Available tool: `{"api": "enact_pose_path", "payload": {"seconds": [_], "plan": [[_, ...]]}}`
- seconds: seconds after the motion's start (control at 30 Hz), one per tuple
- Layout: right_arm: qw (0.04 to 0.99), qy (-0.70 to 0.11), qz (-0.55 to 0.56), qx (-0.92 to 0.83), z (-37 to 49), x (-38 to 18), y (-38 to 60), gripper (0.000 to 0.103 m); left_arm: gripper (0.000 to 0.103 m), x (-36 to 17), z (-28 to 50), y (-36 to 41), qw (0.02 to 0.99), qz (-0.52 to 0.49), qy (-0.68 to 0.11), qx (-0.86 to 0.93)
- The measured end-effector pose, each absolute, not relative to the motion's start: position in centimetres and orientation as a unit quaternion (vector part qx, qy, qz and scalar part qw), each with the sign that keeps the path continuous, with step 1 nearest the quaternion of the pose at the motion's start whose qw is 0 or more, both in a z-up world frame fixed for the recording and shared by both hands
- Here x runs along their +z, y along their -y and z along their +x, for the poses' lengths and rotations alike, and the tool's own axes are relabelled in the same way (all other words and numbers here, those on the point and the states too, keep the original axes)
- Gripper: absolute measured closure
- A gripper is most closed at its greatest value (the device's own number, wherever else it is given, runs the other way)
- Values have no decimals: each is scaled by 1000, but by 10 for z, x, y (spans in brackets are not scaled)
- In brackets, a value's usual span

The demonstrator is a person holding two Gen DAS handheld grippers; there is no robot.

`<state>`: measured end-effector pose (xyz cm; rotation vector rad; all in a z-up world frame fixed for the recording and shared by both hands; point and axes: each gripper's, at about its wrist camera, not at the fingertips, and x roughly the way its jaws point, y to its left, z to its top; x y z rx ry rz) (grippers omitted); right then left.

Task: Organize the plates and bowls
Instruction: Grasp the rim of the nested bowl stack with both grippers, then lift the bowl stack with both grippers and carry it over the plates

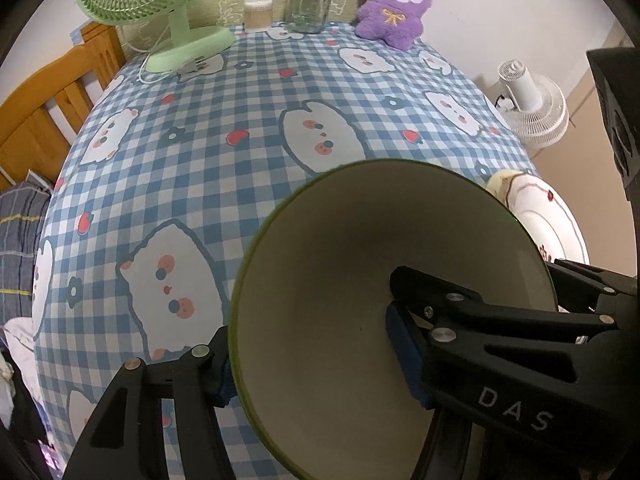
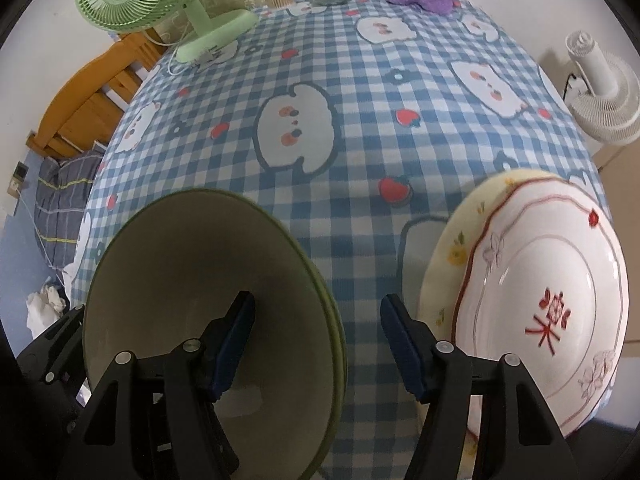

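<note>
Two wrist views over a blue checked tablecloth [image 2: 352,152]. At seven o'clock in the right view sit cream bowls with green rims [image 2: 216,320], apparently two nested. The left gripper [image 1: 312,352] straddles the bowl rim, one pad inside, one outside; whether it presses, I cannot tell. The right gripper [image 2: 318,346] hovers open and empty, between the bowls and a white red-patterned plate [image 2: 548,300] stacked on a pale yellow floral plate [image 2: 452,248] at four o'clock. Both stacks look formed; final placement probably remains.

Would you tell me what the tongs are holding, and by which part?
Nothing looks gripped: left tongs straddle the green bowl at its rim, unclosed; right tongs stand open.
</note>
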<state>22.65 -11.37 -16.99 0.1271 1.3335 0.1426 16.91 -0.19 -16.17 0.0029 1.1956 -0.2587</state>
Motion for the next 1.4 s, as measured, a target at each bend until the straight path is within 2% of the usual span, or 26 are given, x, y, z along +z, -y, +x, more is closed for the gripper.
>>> {"api": "enact_pose_path", "payload": {"seconds": [0.1, 0.17, 0.93, 1.4], "plan": [[782, -617, 48, 76, 224, -167, 108, 45, 38, -162, 169, 2, 817, 2, -563, -124], [784, -613, 34, 86, 225, -164, 101, 56, 39, -161, 170, 2, 816, 2, -564, -127], [790, -606, 34, 80, 215, -158, 97, 55, 40, -161, 165, -5, 804, -22, -579, -132], [784, -613, 51, 89, 226, -168, 104, 52, 41, -161, 172, -1, 807, 15, -573, -140]]}}
